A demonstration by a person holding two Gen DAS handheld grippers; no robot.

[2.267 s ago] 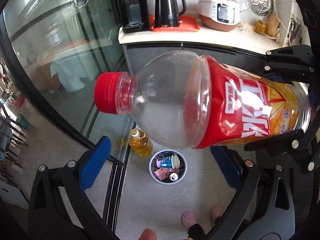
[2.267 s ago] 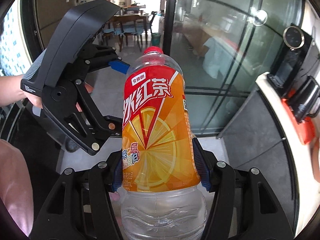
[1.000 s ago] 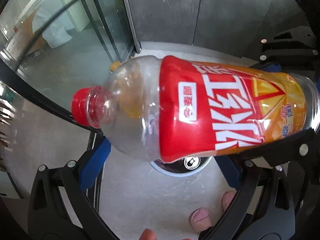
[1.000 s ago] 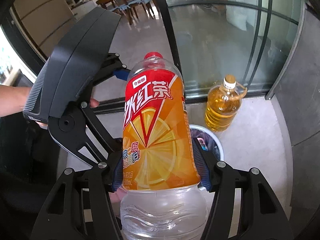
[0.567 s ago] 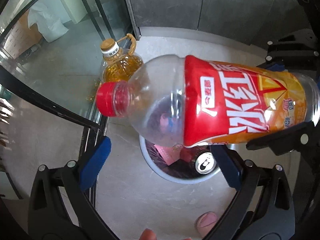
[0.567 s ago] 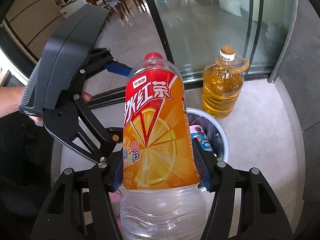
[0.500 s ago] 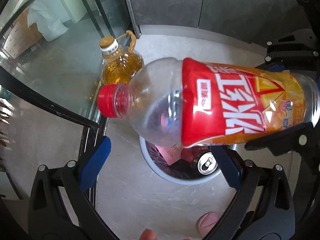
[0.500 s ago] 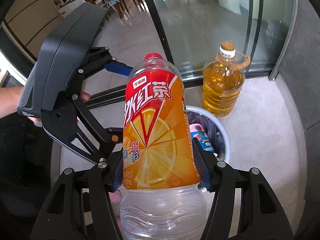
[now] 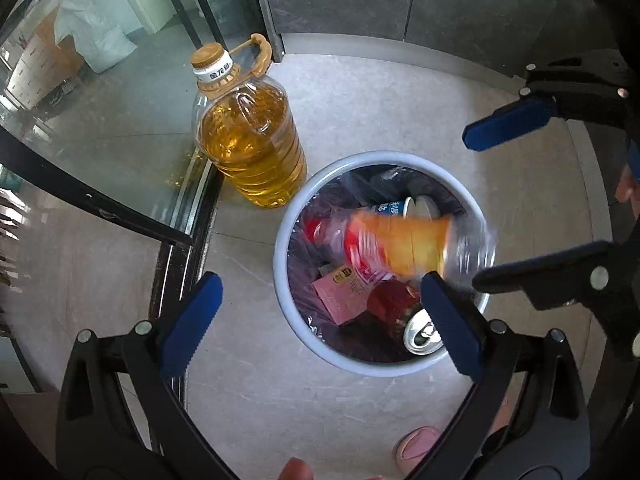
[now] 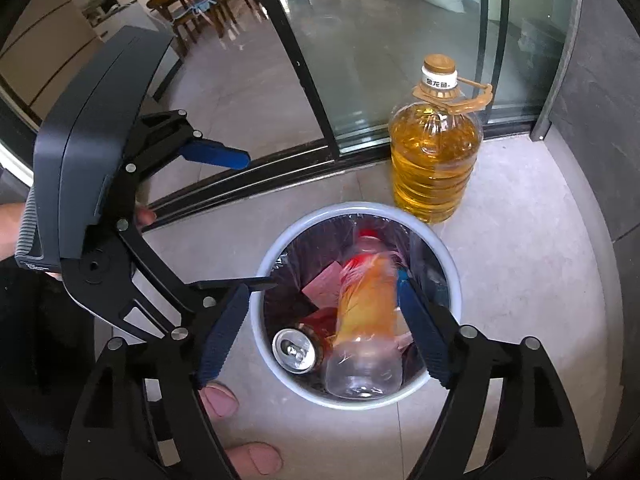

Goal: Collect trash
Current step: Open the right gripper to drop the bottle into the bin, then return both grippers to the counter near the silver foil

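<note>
- Dropping cap-first, the tea bottle [image 10: 368, 312] is blurred and sits inside the rim of the trash bin [image 10: 280, 364], base uppermost, with no pad touching it
- Its long axis runs from the near rim toward the far rim of the bin, cap end pointing at the oil jug [image 10: 436, 148] that stands just beside the bin's far side
- Right gripper [image 10: 320, 340] hangs directly over the bin; its jaws have just been opening and now stand wide, bottle below and between them but not gripped
- Left gripper [image 9: 316, 320] hovers over the bin's near-left edge, jaws spread wide and holding nothing
- A silver can [image 10: 294, 350] and pink carton [image 9: 340, 296] lie in the bin under the bottle
- Judging from this, the right gripper is nearer the bottle, and both need only lift clear of the bin
</note>
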